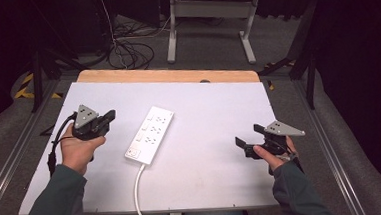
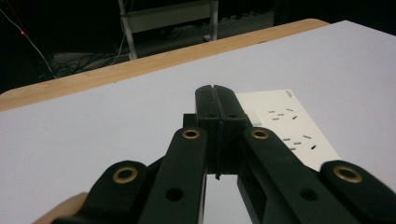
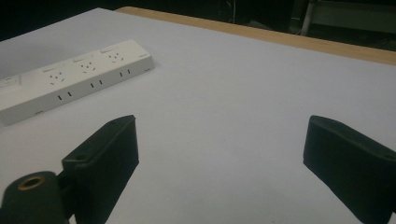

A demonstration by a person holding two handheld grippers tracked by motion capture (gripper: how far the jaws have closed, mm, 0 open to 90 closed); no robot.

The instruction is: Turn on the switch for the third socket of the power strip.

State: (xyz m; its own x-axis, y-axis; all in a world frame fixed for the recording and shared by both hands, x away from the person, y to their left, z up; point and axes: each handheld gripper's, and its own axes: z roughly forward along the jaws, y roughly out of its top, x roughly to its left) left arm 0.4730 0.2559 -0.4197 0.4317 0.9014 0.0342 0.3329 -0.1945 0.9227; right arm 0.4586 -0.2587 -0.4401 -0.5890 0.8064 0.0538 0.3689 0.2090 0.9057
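power strip (image 1: 149, 134): mid-bench (image 1: 214, 111), long axis diagonal, cord end toward person | left gripper (image 1: 110, 115): fingers pressed together, empty, near strip | right gripper (image 1: 247, 139): fingers wide apart, empty, bare surface between

A white power strip (image 1: 150, 134) lies flat on the desk (image 1: 214, 126), a little left of the middle, its long body running at a slant from the near left toward the far right. Its top face shows three groups of sockets, with a switch at the near end. A white cord (image 1: 139, 191) leaves that near end and curves down over the desk's near edge.
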